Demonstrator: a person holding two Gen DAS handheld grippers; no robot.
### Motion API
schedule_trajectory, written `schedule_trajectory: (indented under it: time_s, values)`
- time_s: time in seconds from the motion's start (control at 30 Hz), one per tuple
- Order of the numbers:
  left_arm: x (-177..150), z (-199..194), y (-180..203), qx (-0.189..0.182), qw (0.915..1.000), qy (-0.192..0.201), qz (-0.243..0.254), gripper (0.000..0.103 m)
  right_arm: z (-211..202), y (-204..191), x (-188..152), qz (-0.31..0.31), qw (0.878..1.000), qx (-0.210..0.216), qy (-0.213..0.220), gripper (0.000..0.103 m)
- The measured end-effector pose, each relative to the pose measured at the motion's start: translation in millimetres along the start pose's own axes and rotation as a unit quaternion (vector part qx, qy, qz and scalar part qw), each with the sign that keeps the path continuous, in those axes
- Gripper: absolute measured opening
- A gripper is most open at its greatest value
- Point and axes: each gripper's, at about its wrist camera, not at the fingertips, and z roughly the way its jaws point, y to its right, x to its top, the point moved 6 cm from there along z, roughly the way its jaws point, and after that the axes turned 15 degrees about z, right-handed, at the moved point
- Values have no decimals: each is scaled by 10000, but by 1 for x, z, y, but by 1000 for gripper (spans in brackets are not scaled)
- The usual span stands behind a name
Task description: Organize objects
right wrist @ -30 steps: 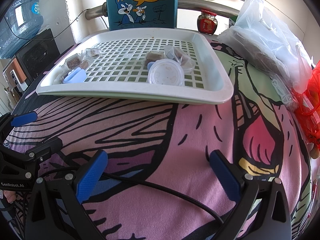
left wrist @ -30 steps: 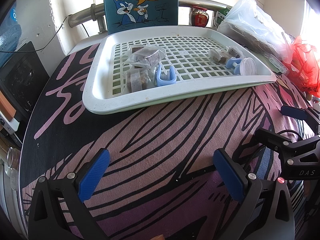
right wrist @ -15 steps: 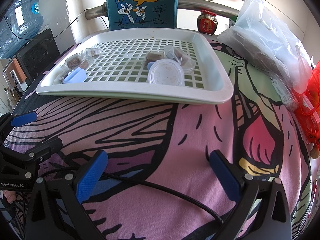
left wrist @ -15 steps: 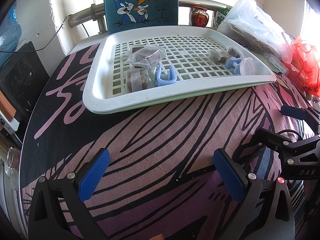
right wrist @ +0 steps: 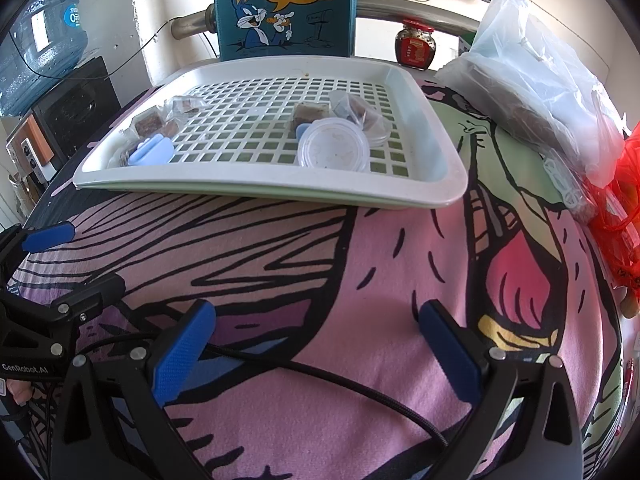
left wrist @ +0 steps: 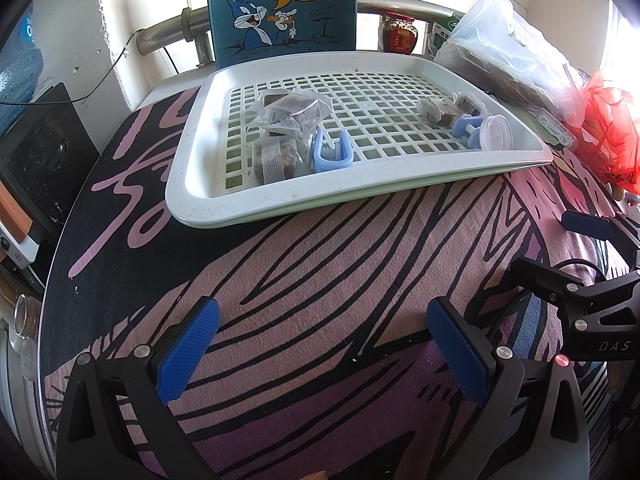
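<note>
Your left gripper (left wrist: pixel 322 346) hovers low over the surface (left wrist: pixel 320 264), fingers (left wrist: pixel 188 354) spread wide w/ nothing between them; the pads are ribbed blue rubber on black angular frames. Your right gripper (right wrist: pixel 316 350) sits alongside it, fingers (right wrist: pixel 182 354) likewise spread apart and holding nothing, a braided black cable (right wrist: pixel 360 388) snaking across the cloth between them. Each gripper shows at the edge of the other's view.

The surface is draped in a soft printed cloth, pink and purple w/ bold black cartoon lines.

Farther out rests a white plastic tray (left wrist: pixel 188 184), rectangular w/ rounded corners and a square-grid slotted floor, stacked on a pale green one just under it. The task's things all lie in the tray. At its left side: brown cakes in crinkly clear wrappers (left wrist: pixel 294 114), one w/ a mesh-textured strip, and touching them a light blue U-shaped plastic clip (left wrist: pixel 332 152). At the tray's right side: a round translucent lidded cup (right wrist: pixel 334 150), more wrapped brown blocks (right wrist: pixel 310 114) just behind it, and a small blue plastic piece (left wrist: pixel 466 126) touching the cup.

Behind the tray stands an upright teal box (left wrist: pixel 282 4) printed w/ a cartoon rabbit and "WHAT'S UP DOC?". Right of it, a red-lidded glass jar (right wrist: pixel 414 46), then a bulging clear plastic bag (right wrist: pixel 532 76) and a red mesh bag (left wrist: pixel 610 128). Far left in the right wrist view, a blue water jug (right wrist: pixel 42 36) above a black speaker (right wrist: pixel 76 114).
</note>
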Motion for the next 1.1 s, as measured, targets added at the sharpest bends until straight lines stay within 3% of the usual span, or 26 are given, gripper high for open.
schedule_trajectory:
  time_s: [1.1]
  values:
    - [0, 0, 0, -3, 10000, 1, 5, 103, 0, -6, -1, -59, 10000, 28, -7, 103]
